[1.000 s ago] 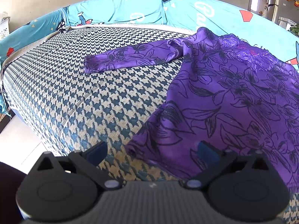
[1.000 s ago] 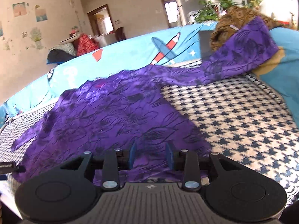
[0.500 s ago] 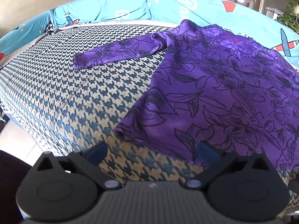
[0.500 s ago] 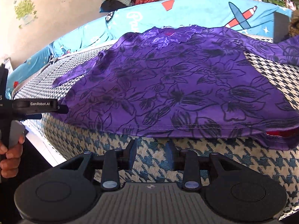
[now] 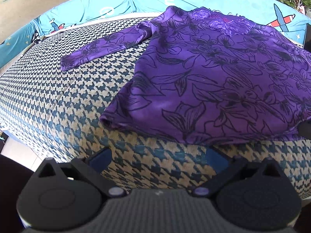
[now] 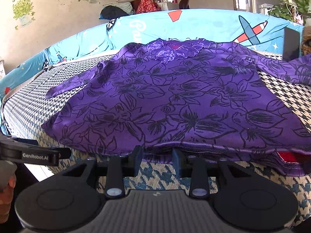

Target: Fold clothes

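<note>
A purple top (image 5: 213, 81) with a black flower print lies spread face up on the houndstooth cushion (image 5: 58, 101). Its lace collar (image 5: 227, 25) is at the far side and one sleeve (image 5: 105, 46) stretches left. My left gripper (image 5: 158, 156) is open wide over the cushion's front edge, just short of the hem's left corner (image 5: 108, 120), with nothing between its fingers. In the right wrist view the top (image 6: 175, 101) fills the middle. My right gripper (image 6: 157, 155) stands at the near hem (image 6: 194, 145) with a narrow gap between its pads, which grip nothing.
Turquoise back cushions (image 6: 194, 25) with an aeroplane print line the far side. The other sleeve (image 6: 291, 69) runs off to the right. A red lining (image 6: 287, 155) shows under the hem. In the right wrist view my left gripper (image 6: 29, 153) and a hand (image 6: 7, 186) are at the left edge, with pale floor (image 5: 17, 151) below.
The right wrist view swung left from the right sleeve to the middle of the hem. My left gripper drew back off the fabric, so the hem corner now lies beyond its fingertips.
</note>
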`<state>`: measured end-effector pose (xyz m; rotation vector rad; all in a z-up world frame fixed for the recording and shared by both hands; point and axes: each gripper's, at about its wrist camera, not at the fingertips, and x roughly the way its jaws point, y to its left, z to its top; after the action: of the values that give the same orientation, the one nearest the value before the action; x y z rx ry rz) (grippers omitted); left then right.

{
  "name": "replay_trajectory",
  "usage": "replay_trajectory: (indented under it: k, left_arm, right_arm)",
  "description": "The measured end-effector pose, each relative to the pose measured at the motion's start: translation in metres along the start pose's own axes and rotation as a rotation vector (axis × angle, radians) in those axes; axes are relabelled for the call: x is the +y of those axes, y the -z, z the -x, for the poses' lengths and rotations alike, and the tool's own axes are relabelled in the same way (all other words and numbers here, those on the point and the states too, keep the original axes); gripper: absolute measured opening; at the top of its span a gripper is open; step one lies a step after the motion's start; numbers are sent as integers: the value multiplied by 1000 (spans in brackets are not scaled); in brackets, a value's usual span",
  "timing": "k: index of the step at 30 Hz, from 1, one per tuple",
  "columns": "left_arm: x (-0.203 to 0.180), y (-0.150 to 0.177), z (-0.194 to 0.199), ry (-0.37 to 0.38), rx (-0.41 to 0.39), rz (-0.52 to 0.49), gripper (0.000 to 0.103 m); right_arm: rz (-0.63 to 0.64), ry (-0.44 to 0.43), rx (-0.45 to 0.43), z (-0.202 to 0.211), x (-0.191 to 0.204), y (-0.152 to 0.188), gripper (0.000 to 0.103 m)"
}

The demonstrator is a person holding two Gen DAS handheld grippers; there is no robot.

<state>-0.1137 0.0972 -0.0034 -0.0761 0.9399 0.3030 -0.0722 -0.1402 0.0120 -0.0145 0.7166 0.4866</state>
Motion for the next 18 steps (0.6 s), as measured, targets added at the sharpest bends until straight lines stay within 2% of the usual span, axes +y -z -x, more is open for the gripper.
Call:
replay_trajectory:
  k: [9, 14, 18]
  left_arm:
    - [0, -9, -6, -19, -22, 23, 103]
    - [2, -19, -11, -39, -26, 44, 103]
    - [8, -22, -16, -34, -4, 80, 103]
  right_arm:
    - [-96, -15, 8, -8, -12, -7, 33]
    - [-54, -16, 27, -7, -8, -2, 34]
    - [15, -28, 37, -7, 2, 1, 40]
